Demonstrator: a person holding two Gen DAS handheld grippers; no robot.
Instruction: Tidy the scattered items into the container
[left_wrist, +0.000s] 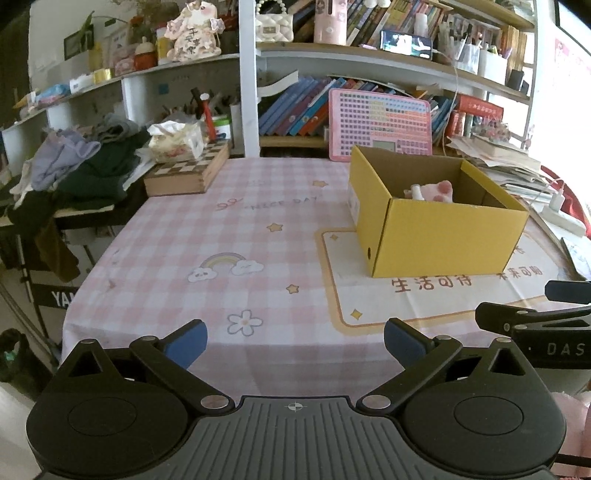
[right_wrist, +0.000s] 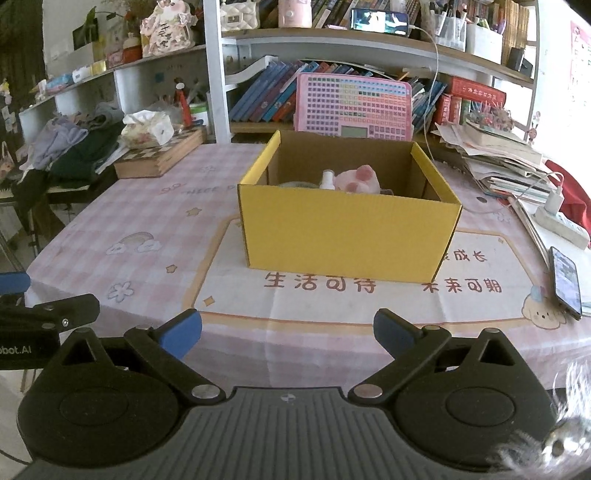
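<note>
Both spread wide and pinching nothing, left claw (left_wrist: 295, 341) and right claw (right_wrist: 287, 332), above checked worktop (right_wrist: 110, 221), yellow box (right_wrist: 347, 229) at twelve o'clock holding pink plush (right_wrist: 360, 179).

The right tongs (right_wrist: 287, 334) hang wide apart and empty above the near edge of the worktop (right_wrist: 147, 221). Mid-worktop stands a yellow cardboard box (right_wrist: 347, 232) holding a pink plush toy (right_wrist: 360, 179) and a small white bottle (right_wrist: 327, 180). A smartphone (right_wrist: 565, 282) lies by the right edge.
</note>
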